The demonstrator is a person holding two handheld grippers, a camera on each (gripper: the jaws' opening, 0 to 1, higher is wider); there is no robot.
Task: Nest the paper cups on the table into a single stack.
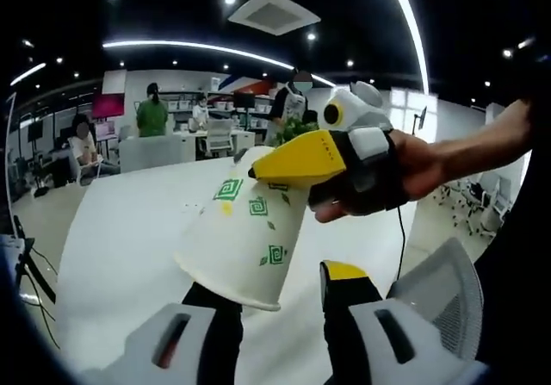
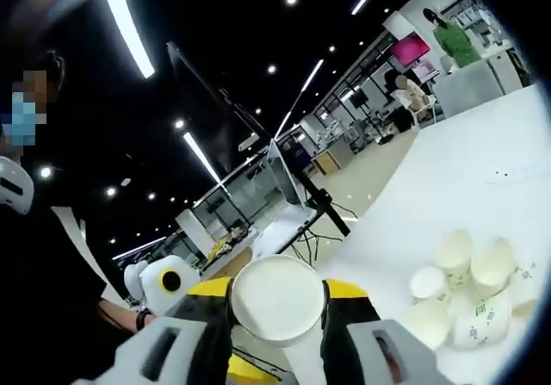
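Observation:
A white paper cup (image 1: 245,234) with green square patterns hangs tilted over the table, wide rim down. My right gripper (image 1: 297,168), yellow and held by a gloved hand, comes in from the right and is shut on the cup's narrow end. In the right gripper view the cup's round end (image 2: 277,299) sits between my right gripper's (image 2: 277,316) yellow-tipped jaws. My left gripper (image 1: 275,294) is open just below the cup; the rim is close to its left jaw and clear of the right one. Several loose cups (image 2: 465,303) lie in a heap on the white table (image 2: 482,187).
The white table (image 1: 120,230) runs back toward an office with desks and several people. A grey mesh chair (image 1: 443,290) stands at the table's right side. Beyond the table edge there is a tripod (image 2: 314,200) on the floor.

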